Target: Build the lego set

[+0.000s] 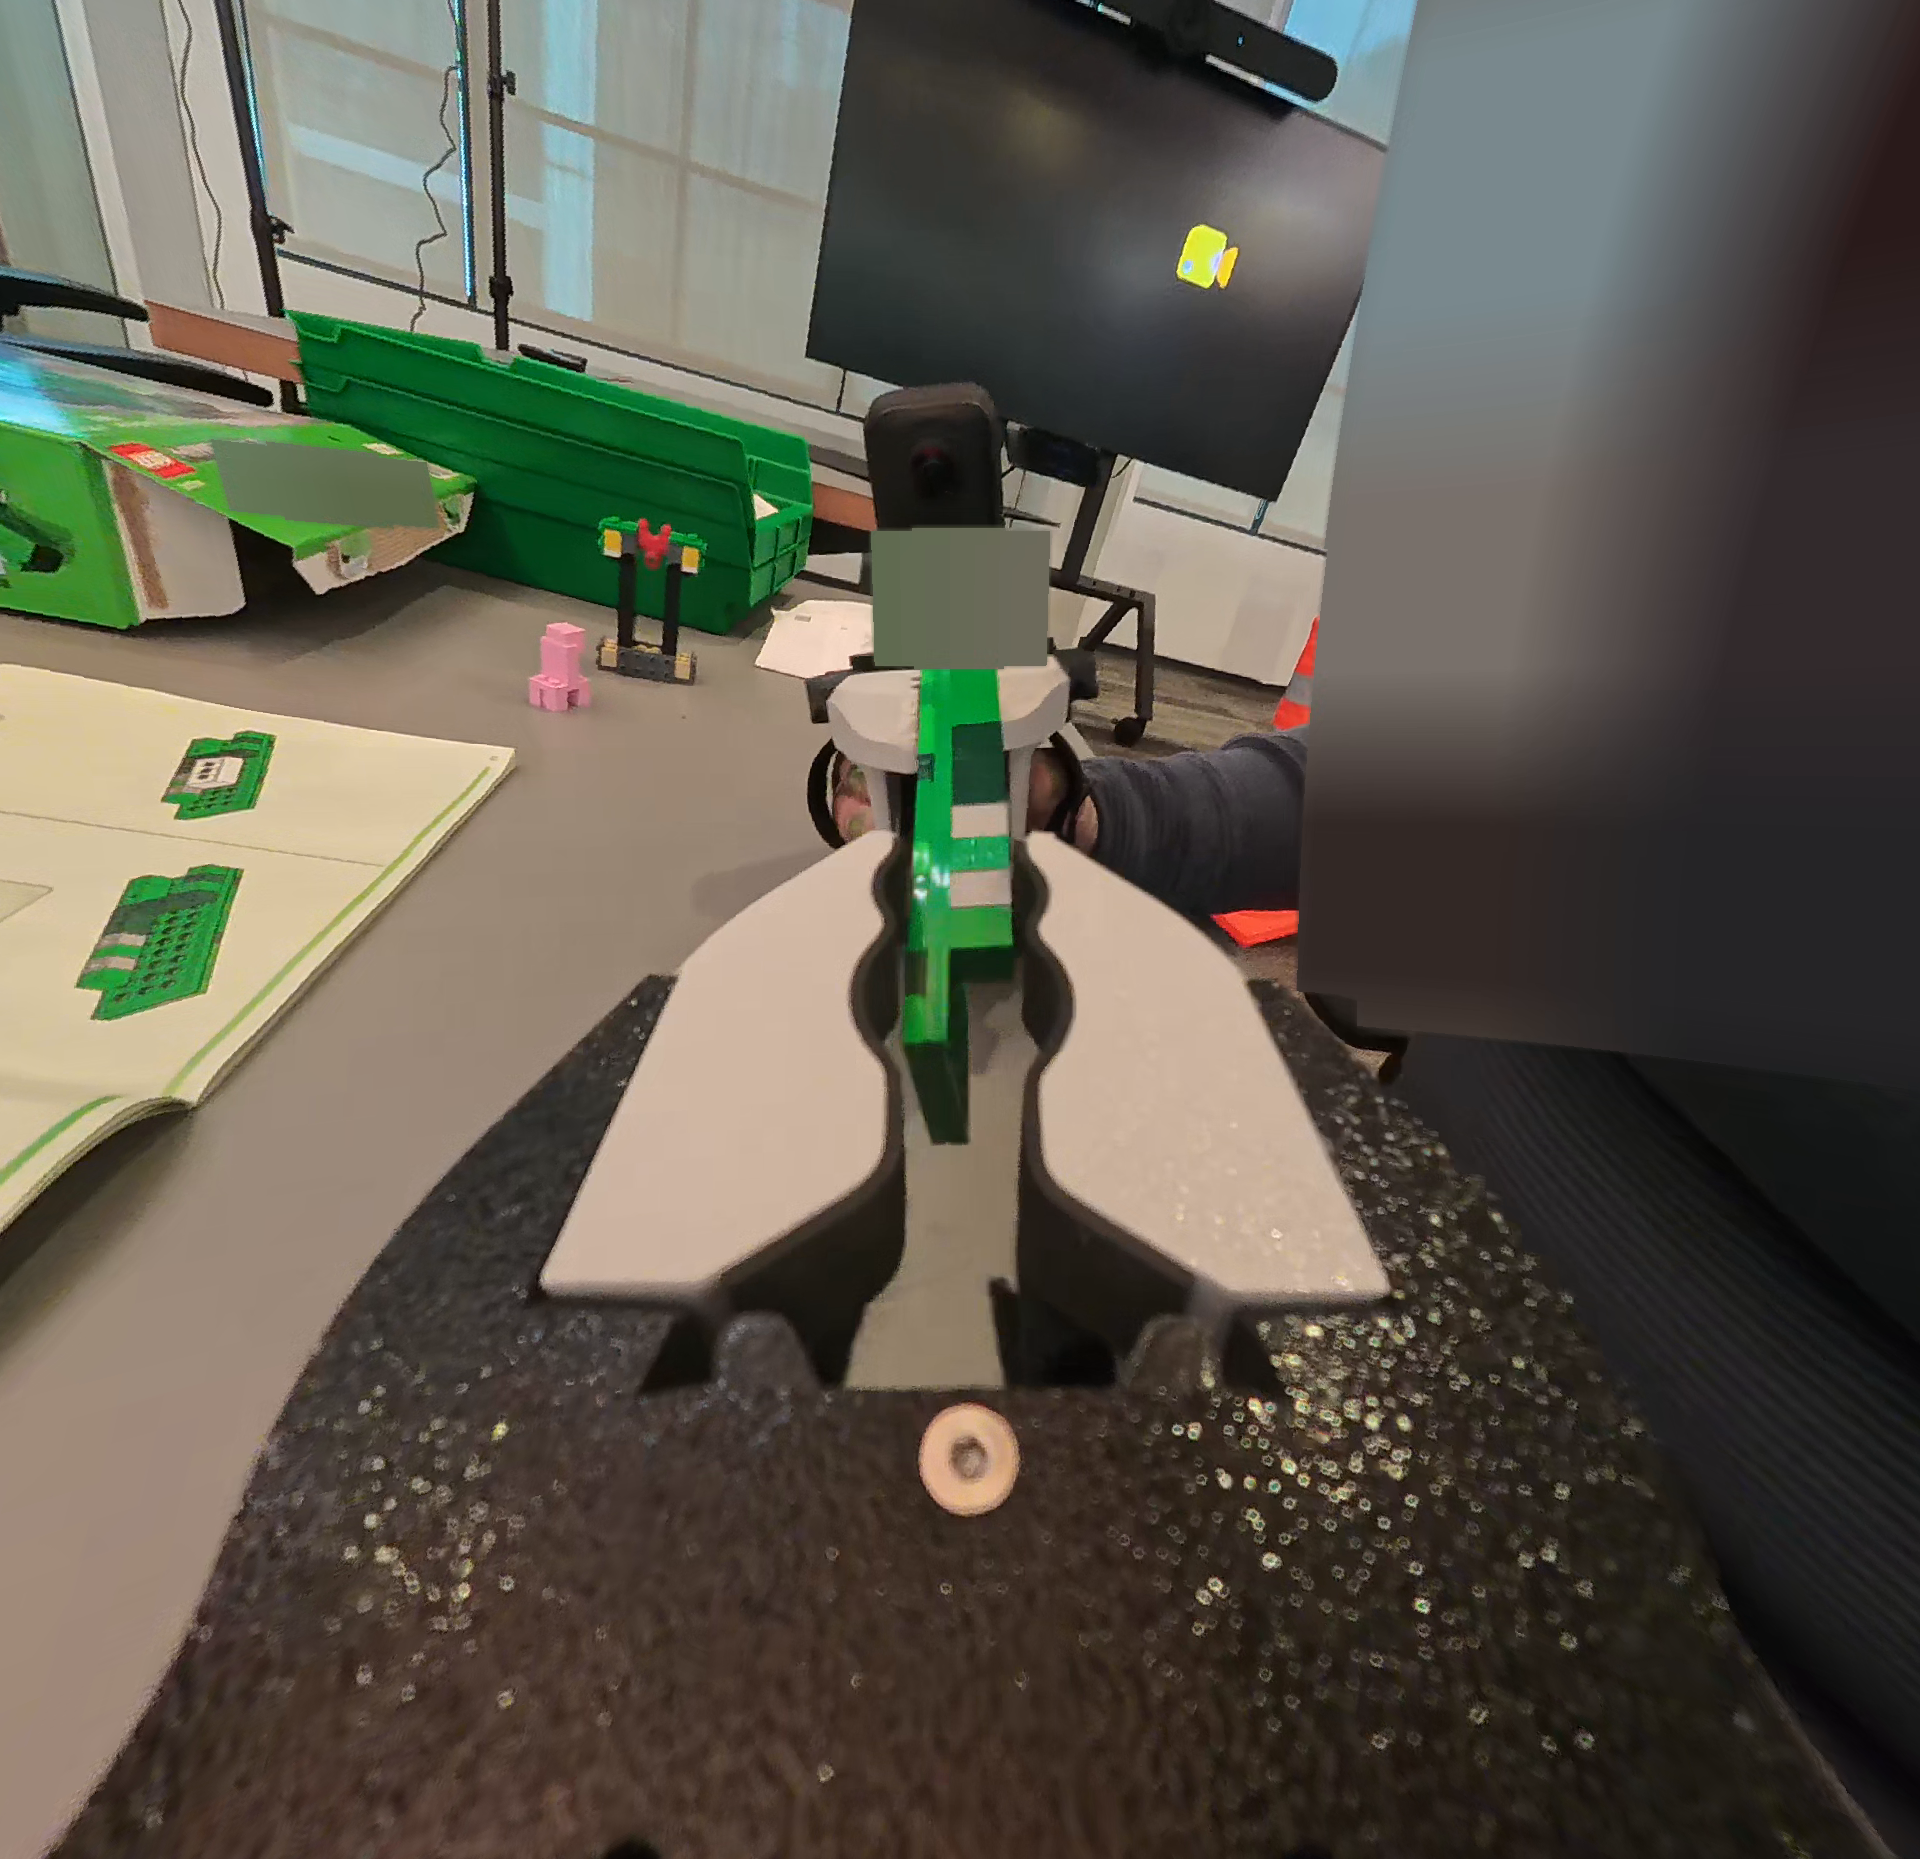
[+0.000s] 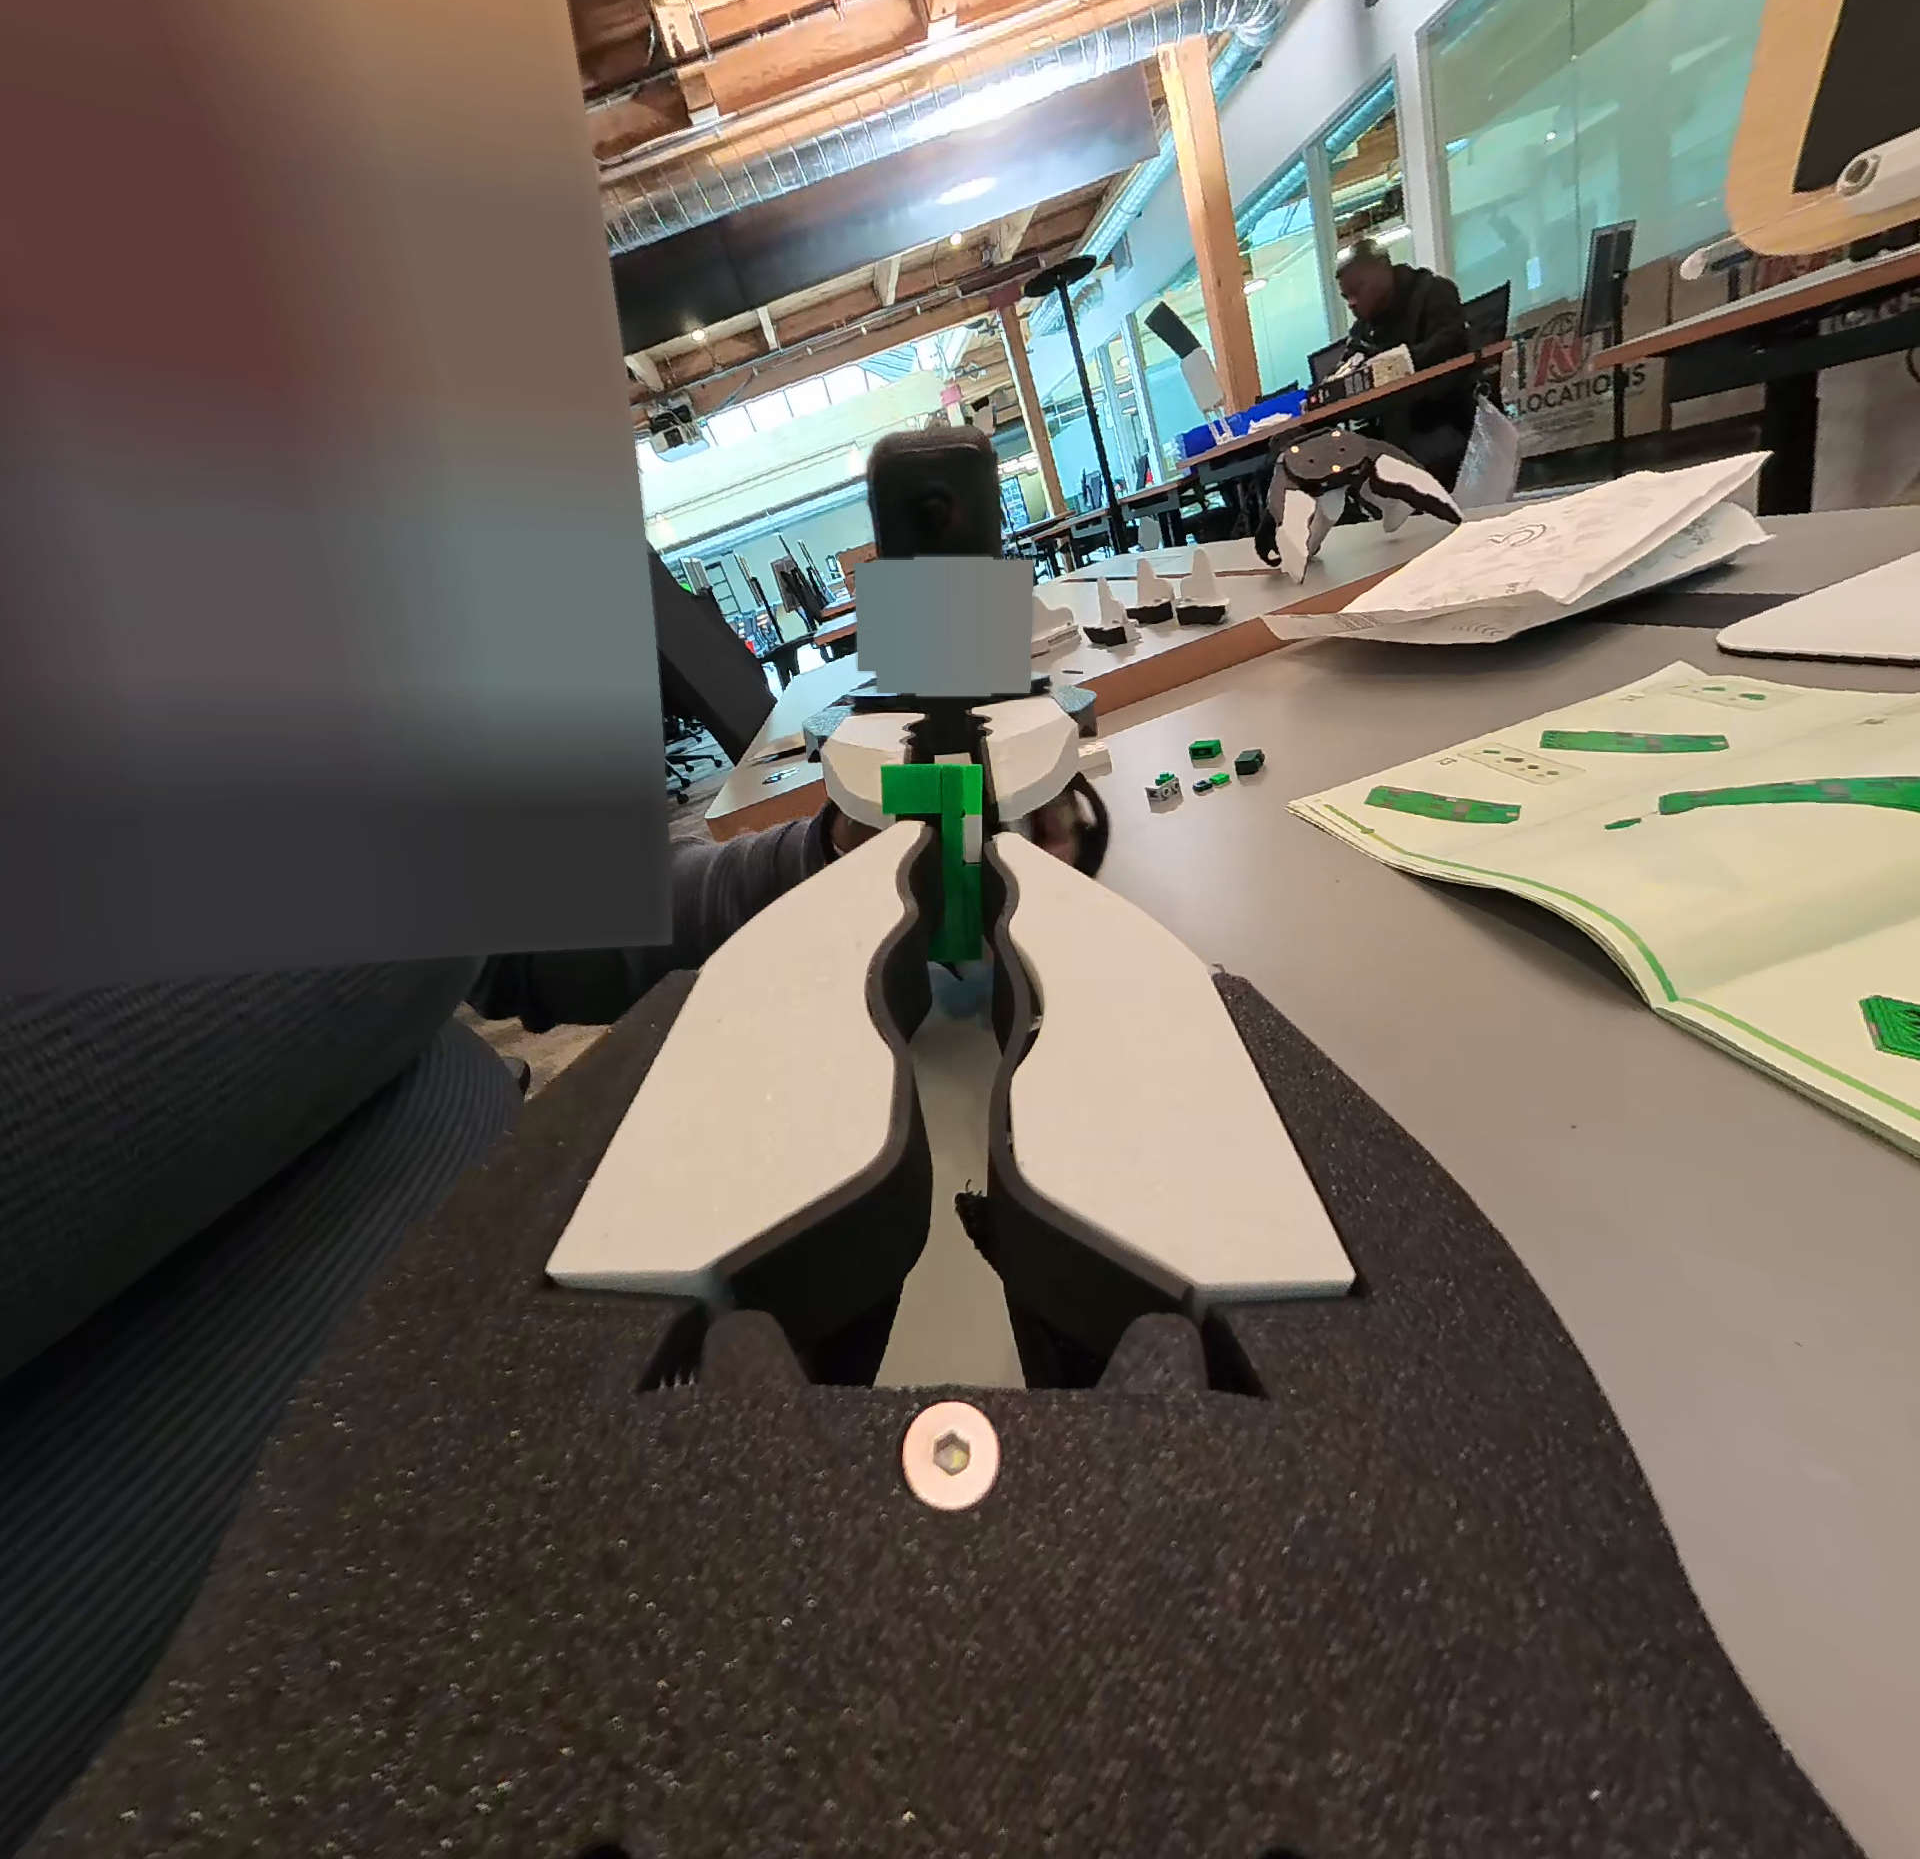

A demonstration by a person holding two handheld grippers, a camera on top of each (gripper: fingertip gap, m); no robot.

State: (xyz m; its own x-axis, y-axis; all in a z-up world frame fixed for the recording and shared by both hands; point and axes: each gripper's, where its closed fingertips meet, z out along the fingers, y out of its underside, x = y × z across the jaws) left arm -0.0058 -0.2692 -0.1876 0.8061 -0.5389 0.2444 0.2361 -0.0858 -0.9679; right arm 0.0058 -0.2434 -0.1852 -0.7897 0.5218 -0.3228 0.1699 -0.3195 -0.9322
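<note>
A flat green lego assembly point(image 1: 977, 853) with grey and dark green bands is held on edge above the grey table point(image 1: 623, 822). My left gripper point(image 1: 956, 841) is shut on its near end. My right gripper point(image 1: 951, 713) faces it from the far side and grips the other end. In the right wrist view, my right gripper point(image 2: 951, 830) is shut on the same green assembly point(image 2: 951, 895), with the left gripper point(image 2: 951, 760) opposite it. The two grippers point at each other, almost tip to tip.
An open instruction booklet point(image 1: 208, 874) point(image 2: 1662, 853) lies on the table. Behind it are a green box point(image 1: 104, 521), green bins point(image 1: 582, 459), a small black-and-green lego frame point(image 1: 649, 604) and a pink figure point(image 1: 559, 666). Loose small bricks point(image 2: 1205, 770) lie beside the booklet. My left and right fingertips are right by each other. My right tips are roughly 30 centimeters from the pink figure point(image 1: 559, 666).
</note>
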